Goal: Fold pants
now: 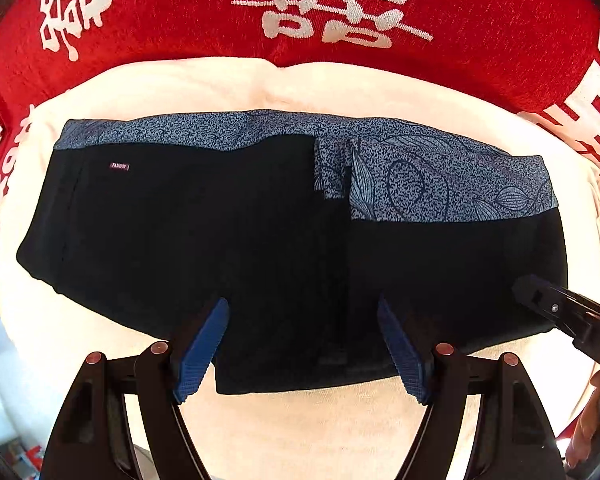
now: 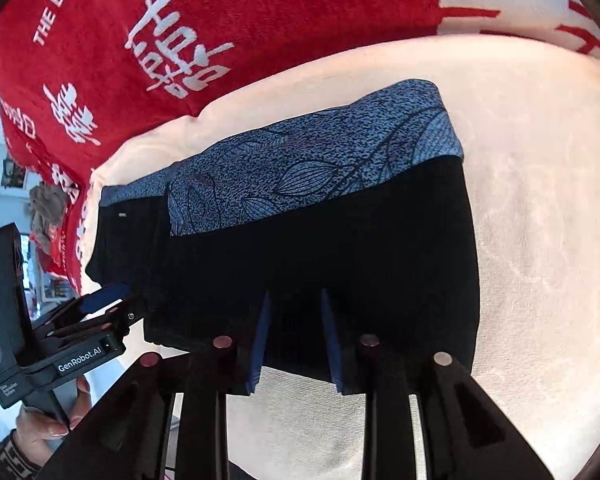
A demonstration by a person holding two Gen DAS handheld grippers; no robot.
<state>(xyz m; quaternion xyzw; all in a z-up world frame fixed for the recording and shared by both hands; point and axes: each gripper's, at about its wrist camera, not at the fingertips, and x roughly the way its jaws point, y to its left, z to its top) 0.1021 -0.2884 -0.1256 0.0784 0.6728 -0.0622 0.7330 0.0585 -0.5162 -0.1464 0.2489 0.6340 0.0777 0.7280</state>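
Black pants (image 1: pixel 180 240) with a blue-grey leaf-print band (image 1: pixel 420 184) lie folded into a flat bundle on a cream cloth (image 1: pixel 300 424). A small label sits near their left end. My left gripper (image 1: pixel 300 304) points straight down over the bundle's near half, jaws wide apart, nothing pinched. In the right wrist view the same pants (image 2: pixel 360 240) stretch across the cream cloth (image 2: pixel 540 240). My right gripper (image 2: pixel 295 294) hovers over their near edge with a narrow gap between its blue pads; the fabric lies flat beneath. It reaches in from the right (image 1: pixel 540 296).
A red blanket (image 1: pixel 480 28) with white characters surrounds the cream cloth on the far side and both ends. The left gripper (image 2: pixel 112 298) and the hand (image 2: pixel 40 428) holding it show at the pants' left end. Room clutter sits beyond the red blanket (image 2: pixel 260 20).
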